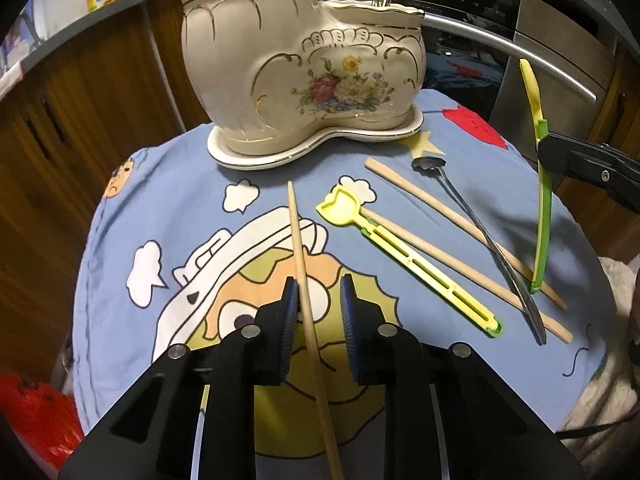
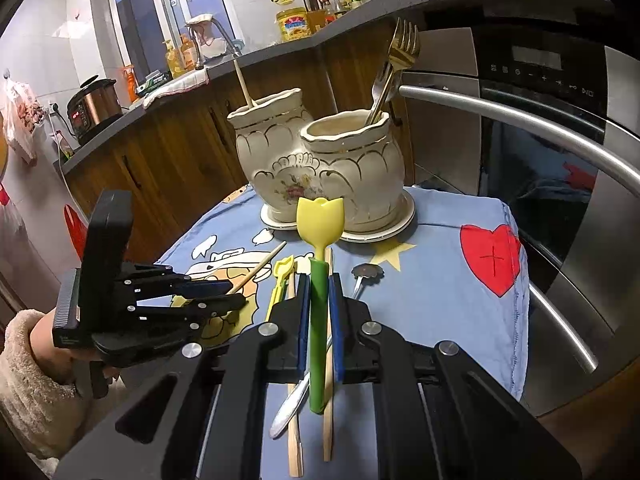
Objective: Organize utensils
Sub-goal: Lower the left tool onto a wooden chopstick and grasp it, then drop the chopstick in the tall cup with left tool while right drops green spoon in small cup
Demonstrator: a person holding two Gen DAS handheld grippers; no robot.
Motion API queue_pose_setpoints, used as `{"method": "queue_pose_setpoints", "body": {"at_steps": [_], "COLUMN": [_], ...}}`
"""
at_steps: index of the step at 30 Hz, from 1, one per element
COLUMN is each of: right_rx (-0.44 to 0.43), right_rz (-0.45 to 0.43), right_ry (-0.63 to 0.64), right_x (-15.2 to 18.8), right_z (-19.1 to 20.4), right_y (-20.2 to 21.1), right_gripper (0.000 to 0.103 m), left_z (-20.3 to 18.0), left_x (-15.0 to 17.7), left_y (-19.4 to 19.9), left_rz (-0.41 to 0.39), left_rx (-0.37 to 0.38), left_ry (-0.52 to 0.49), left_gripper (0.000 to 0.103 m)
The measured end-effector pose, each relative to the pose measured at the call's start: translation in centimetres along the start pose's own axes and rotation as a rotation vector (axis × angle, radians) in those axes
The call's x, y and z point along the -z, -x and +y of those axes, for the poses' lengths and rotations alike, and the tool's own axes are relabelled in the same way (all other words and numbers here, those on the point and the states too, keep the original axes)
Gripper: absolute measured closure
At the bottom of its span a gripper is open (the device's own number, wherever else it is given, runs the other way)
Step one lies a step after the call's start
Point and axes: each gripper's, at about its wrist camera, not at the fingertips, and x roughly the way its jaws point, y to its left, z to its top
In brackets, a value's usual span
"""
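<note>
A cream boot-shaped ceramic holder [image 1: 296, 76] [image 2: 320, 168] stands on its saucer at the far side of the cloth-covered table. It holds two forks [image 2: 394, 68] and a wooden stick [image 2: 245, 82]. My left gripper [image 1: 318, 300] is open, its jaws either side of a wooden chopstick [image 1: 306, 280] lying on the cloth. My right gripper [image 2: 319, 300] is shut on a green-handled yellow tulip spoon [image 2: 319, 240] [image 1: 542, 184], held above the table. On the cloth lie a yellow-green spoon [image 1: 404, 256], two wooden chopsticks [image 1: 460, 216] and a metal spoon [image 1: 480, 236].
The small table wears a blue cartoon cloth [image 1: 168, 216] [image 2: 440, 280]. A steel oven with a curved handle [image 2: 520, 140] stands close on the right. Wooden cabinets and a cluttered counter [image 2: 160, 80] run behind. A red bag [image 1: 28, 412] sits low left.
</note>
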Motion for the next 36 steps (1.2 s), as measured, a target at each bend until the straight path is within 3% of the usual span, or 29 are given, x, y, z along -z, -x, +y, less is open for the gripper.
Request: {"method": "queue_pose_setpoints", "body": {"at_steps": [3,5,19,27,36], "right_rx": [0.002,0.002,0.016,0.041,0.052], "right_rz": [0.002,0.000,-0.022,-0.073,-0.125], "right_ry": [0.001,0.006,0.014,0.035,0.050], "right_x": [0.0,0.0,0.0,-0.5,-1.7], "right_z": [0.1,0.1,0.1,0.3,0.1], "right_y": [0.0,0.0,0.1,0.7,1.2], "right_gripper": [0.094,0.094,0.094,0.094,0.094], "left_z": [-0.1,0.1,1.3,1.5,1.2], "left_x": [0.0,-0.1,1.4,1.1,0.3], "left_y": [0.0,-0.2,2.1,5.7,7.9], "left_rz": [-0.006,-0.008,-0.099,-0.251,-0.364], "left_rx": [-0.002,-0.023,0.019,0.071,0.091], "left_ry": [-0.006,0.000,0.034,0.032,0.017], "left_gripper": [0.086,0.097,0.098,0.098,0.098]}}
